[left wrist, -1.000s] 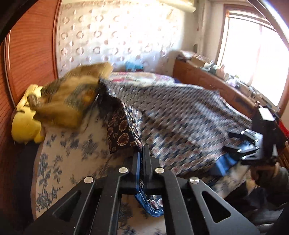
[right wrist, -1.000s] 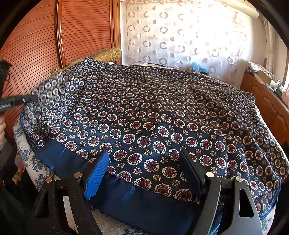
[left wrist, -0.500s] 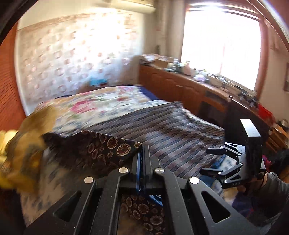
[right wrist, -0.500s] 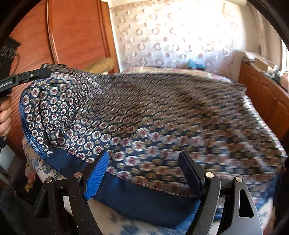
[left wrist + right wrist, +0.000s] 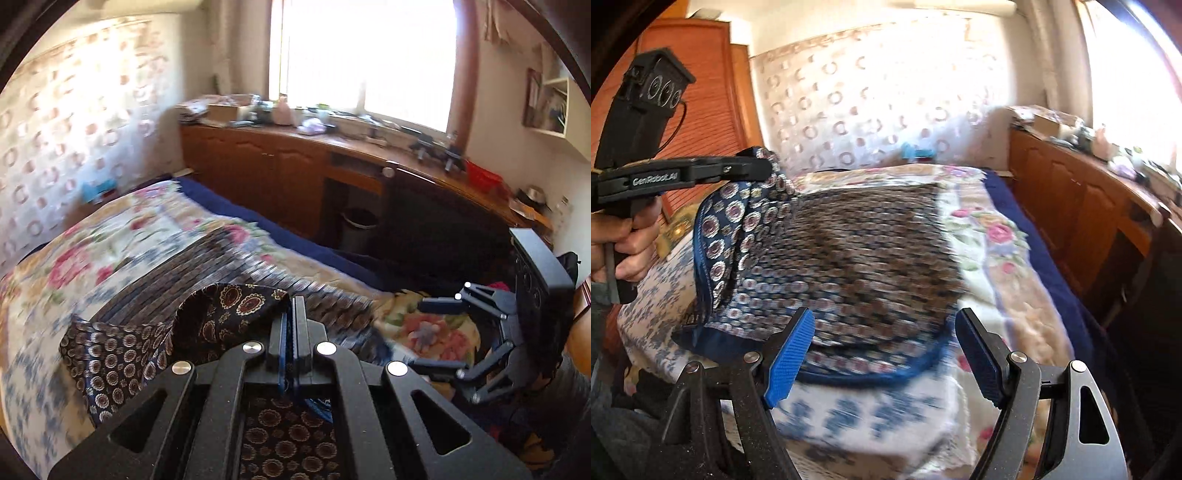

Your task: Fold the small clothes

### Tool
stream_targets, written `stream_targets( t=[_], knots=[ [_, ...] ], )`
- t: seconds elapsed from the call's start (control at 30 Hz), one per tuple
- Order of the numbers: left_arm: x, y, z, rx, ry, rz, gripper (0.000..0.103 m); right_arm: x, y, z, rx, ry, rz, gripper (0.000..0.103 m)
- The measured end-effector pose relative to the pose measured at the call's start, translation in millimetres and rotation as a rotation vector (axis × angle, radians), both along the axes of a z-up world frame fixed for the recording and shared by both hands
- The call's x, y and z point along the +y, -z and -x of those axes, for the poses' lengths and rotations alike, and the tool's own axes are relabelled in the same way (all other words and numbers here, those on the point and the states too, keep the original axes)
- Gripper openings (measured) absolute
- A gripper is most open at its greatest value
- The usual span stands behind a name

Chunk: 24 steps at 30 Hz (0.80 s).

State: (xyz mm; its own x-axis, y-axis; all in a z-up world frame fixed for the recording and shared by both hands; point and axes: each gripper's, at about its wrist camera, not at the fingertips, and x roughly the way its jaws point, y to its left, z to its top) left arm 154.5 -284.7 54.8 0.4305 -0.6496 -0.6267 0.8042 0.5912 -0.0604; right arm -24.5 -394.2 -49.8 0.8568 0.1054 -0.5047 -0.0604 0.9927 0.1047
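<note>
The navy medallion-print silk cloth (image 5: 849,258) lies on the floral-quilted bed (image 5: 997,266) (one corner lifted), with the long wooden cabinet (image 5: 1078,206) right of it.

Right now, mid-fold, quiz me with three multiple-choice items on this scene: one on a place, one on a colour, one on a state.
1. Where does the garment lie?
A. On the floral bedspread
B. On the wooden counter
C. In the waste bin

2. What colour is the garment's edging?
A. Yellow
B. Blue
C. White

3. How do the jaws stand?
A. Both grippers open
B. Left gripper shut on the garment, right gripper open
C. Right shut on the garment, left open

Answers:
1. A, the patterned cloth spreads over the flowered cover.
2. B, a blue band runs along its near hem.
3. B, the left jaws pinch a raised corner; the right jaws stand wide apart, holding nothing.
</note>
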Motion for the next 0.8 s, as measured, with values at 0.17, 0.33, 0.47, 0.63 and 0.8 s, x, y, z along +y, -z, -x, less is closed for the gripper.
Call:
stream_targets(
  t=[0.17, 0.33, 0.47, 0.63, 0.8],
  knots=[
    [-47, 7, -8, 0.024, 0.068, -0.052, 0.003, -21, 5, 0, 0.015, 0.046, -0.022, 0.08],
    [-50, 15, -20, 0.057, 0.093, -0.086, 0.025, -26, 4, -8, 0.034, 0.059, -0.035, 0.08],
    [-17, 10, -41, 0.059, 0.045, -0.047, 0.064, -27, -2, -22, 0.045, 0.053, -0.028, 0.08],
    [43, 20, -68, 0.061, -0.056, -0.037, 0.079, -17, -14, -50, 0.048, 0.014, -0.017, 0.08],
    [101, 47, -90, 0.079, -0.176, -0.064, 0.079, 14, -23, -101, 0.066, -0.078, 0.014, 0.08]
  ],
)
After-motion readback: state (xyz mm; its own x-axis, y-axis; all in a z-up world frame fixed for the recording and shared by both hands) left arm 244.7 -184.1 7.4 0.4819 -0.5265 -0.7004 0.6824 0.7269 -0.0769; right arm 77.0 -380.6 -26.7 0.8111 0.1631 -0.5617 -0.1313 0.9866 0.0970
